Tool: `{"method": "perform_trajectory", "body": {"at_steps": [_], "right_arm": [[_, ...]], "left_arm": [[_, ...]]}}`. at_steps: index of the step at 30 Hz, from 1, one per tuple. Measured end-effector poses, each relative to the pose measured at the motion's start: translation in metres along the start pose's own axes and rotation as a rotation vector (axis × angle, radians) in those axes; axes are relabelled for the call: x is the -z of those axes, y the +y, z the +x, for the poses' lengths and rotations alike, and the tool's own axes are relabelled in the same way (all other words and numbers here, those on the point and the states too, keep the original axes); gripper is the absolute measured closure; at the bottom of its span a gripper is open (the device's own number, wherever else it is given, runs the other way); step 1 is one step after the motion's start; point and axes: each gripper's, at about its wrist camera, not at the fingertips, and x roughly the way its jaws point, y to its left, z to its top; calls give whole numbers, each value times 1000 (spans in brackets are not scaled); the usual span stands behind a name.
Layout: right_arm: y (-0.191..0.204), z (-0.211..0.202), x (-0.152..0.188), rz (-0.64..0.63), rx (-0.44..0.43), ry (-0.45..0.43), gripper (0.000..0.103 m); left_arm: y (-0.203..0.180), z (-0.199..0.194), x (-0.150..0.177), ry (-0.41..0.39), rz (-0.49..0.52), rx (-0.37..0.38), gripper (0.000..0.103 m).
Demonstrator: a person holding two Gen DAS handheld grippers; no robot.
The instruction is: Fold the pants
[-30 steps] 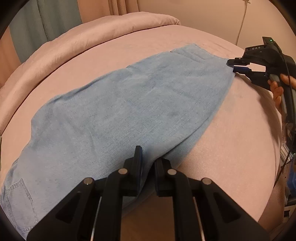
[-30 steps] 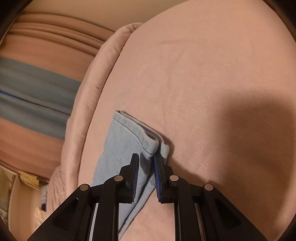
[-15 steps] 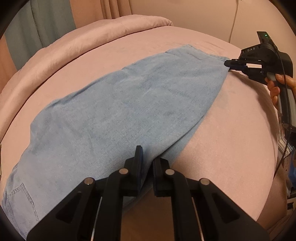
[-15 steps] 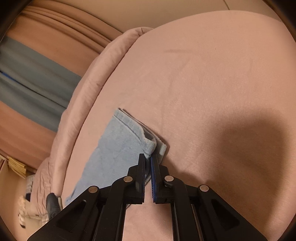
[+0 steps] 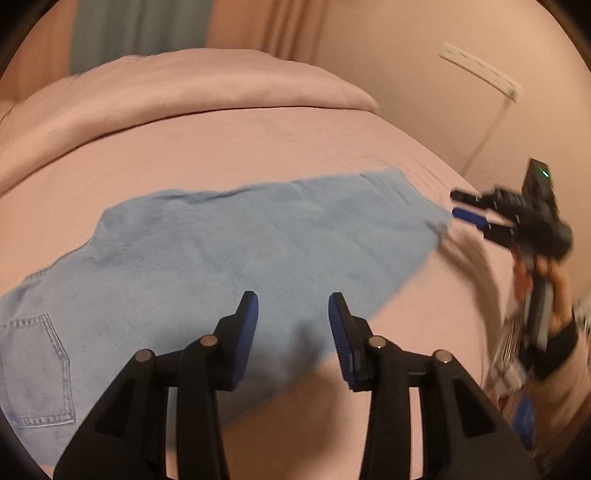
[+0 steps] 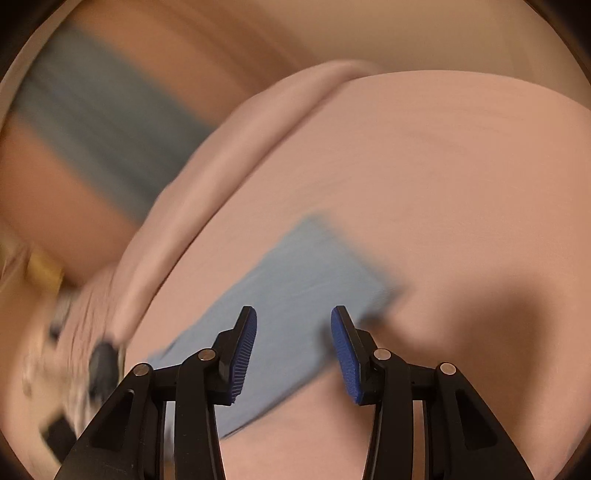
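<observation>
L wrist view, near to far: left gripper (image 5: 293,314) at bottom centre, blue-padded fingers spread wide w/ nothing between them, hovering over the near long edge of the pants (image 5: 229,266). Pants = light blue denim, folded lengthwise into one long strip, lying flat on the pink bed cover (image 5: 258,147). Long axis runs from lower-left (waist end, back pocket (image 5: 35,369) w/ visible stitching) up toward the right, where the strip narrows to the hem end. Just past the hem tip, right gripper (image 5: 458,205) sits at the far right, fingers parted, tips just beside the hem; can't tell if touching, motion blur there. Person's hand (image 5: 554,288) holds its handle. Behind the pants a rolled pink duvet edge (image 5: 184,85) crosses the bed; beyond that curtains (image 5: 140,29) and wall.

R wrist view (heavily blurred): right gripper (image 6: 293,332) at bottom, fingers released and wide apart, nothing gripped. Hem end of pants (image 6: 288,295) lies flat on the bed cover (image 6: 443,166) just ahead of and under the fingers, strip running from lower-left to a squared end at upper-right. Duvet edge (image 6: 229,177) further back on the left.
</observation>
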Motion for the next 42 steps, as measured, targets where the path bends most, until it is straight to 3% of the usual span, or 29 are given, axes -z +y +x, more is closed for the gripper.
{"method": "perform_trajectory", "body": {"at_steps": [4, 6, 8, 9, 11, 14, 17, 20, 23, 24, 26, 28, 32, 34, 37, 39, 42], "right_arm": [[58, 43, 26, -212, -50, 139, 62], [82, 64, 50, -339, -22, 219, 63], [90, 77, 74, -447, 36, 284, 63], [93, 79, 90, -535, 85, 290, 63], [98, 71, 103, -629, 120, 269, 63], [98, 63, 97, -595, 123, 295, 63], [115, 53, 92, -597, 13, 246, 63], [132, 67, 100, -597, -65, 251, 63], [142, 91, 117, -633, -72, 283, 63], [141, 104, 128, -652, -34, 323, 63], [142, 99, 139, -717, -11, 263, 61], [141, 91, 141, -726, -37, 274, 58], [126, 80, 128, -583, -143, 338, 56], [122, 75, 114, -473, -241, 359, 56], [143, 80, 96, -434, -369, 350, 55], [167, 94, 84, -462, -397, 356, 54], [215, 137, 70, -523, -366, 379, 54]], "left_arm": [[1, 31, 11, 96, -17, -45, 66], [-4, 41, 28, 151, 8, -51, 66], [-15, 32, 41, 127, 86, -58, 65], [-16, 28, 45, 132, 106, -55, 61], [-15, 19, 52, 128, 127, -51, 63], [-10, 10, 51, 126, 108, -26, 63], [-5, 2, 46, 98, 65, 6, 63], [-3, -6, 43, 67, 28, 15, 61], [-1, -14, 41, 47, 2, -4, 58], [2, -15, 41, 46, -12, -19, 56], [12, -16, 41, 51, -43, -51, 55], [23, -14, 38, 61, -78, -63, 55], [50, -21, 27, 12, -181, -95, 54], [66, -25, 20, -37, -226, -125, 50], [97, -24, 14, -59, -320, -168, 50], [114, -19, 16, -44, -384, -156, 50], [127, -12, 31, 26, -389, -223, 51]]}}
